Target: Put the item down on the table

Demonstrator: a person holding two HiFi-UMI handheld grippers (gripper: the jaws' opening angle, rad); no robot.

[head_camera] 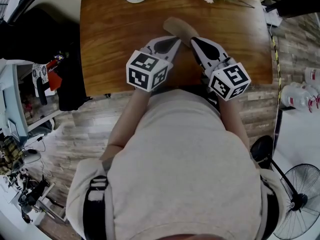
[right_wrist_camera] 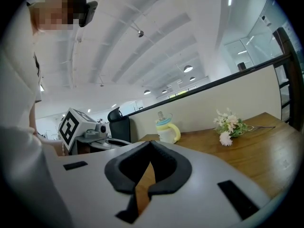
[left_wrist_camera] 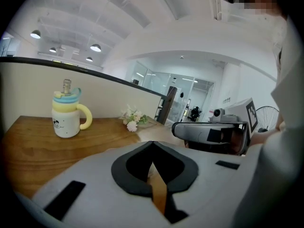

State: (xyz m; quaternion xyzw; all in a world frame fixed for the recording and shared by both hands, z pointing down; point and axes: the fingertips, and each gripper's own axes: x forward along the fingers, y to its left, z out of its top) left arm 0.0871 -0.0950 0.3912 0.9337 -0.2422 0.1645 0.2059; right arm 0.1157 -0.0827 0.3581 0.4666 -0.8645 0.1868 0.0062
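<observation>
Item [head_camera: 178, 27] lies just ahead of left claw [head_camera: 173, 40] (right claw [head_camera: 196, 42] too).

Top: a loose, pale beige T-shirt [head_camera: 185, 159], plain, with no print showing.
Sleeves: short, of the same pale cloth.
Straps: black bands [head_camera: 95, 204] at both shoulders, the left one with a pale buckle.
Left gripper [head_camera: 175, 40]: light grey shell, tapering jaws lined with black padding, and black rectangular slots on its flanks.
Right gripper [head_camera: 195, 41]: its twin, grey and black, with a small camera on its back.
Markers: left cube [head_camera: 146, 70] and right cube [head_camera: 229, 80], both white, each face printed with a black square code.
</observation>
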